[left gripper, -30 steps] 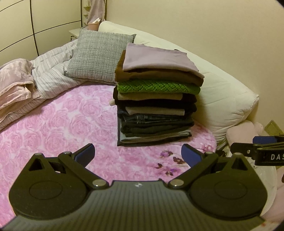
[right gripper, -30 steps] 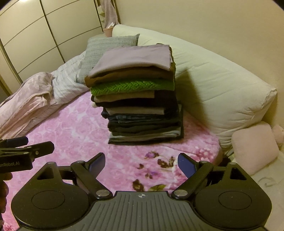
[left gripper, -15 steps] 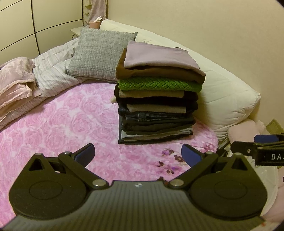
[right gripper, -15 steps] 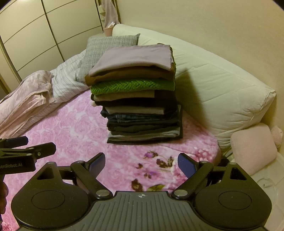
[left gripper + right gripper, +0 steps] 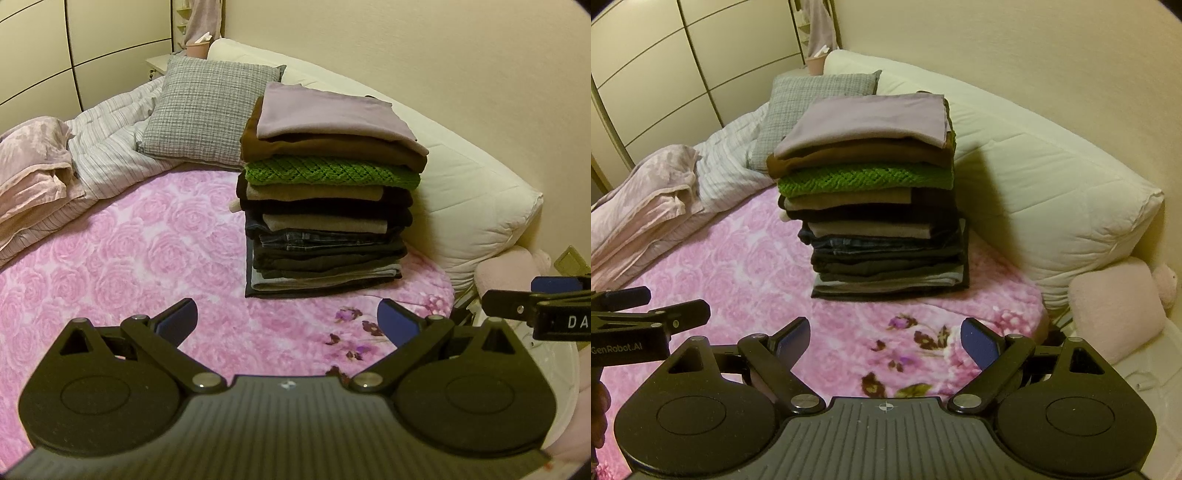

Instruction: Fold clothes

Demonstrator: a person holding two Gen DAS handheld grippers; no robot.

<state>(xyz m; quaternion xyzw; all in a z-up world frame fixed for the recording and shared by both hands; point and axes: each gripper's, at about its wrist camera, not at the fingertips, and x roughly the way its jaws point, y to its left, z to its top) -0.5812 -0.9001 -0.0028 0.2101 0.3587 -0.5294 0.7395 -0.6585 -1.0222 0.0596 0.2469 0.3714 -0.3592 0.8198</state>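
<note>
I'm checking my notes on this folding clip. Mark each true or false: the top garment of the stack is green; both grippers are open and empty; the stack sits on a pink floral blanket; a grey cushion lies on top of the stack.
1. Top garment is green: false. A lilac garment tops the stack; the green knit lies third.
2. Left gripper and right gripper open, empty: true.
3. Stack on pink floral blanket: true.
4. Grey cushion on the stack: false. It leans behind it.

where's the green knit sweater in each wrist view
Left wrist view: the folded green knitted sweater sits right of centre, third from the top of the clothes stack.
Right wrist view: it sits left of centre, same layer.
Shared landmark: the grey woven square cushion behind the stack.
</note>
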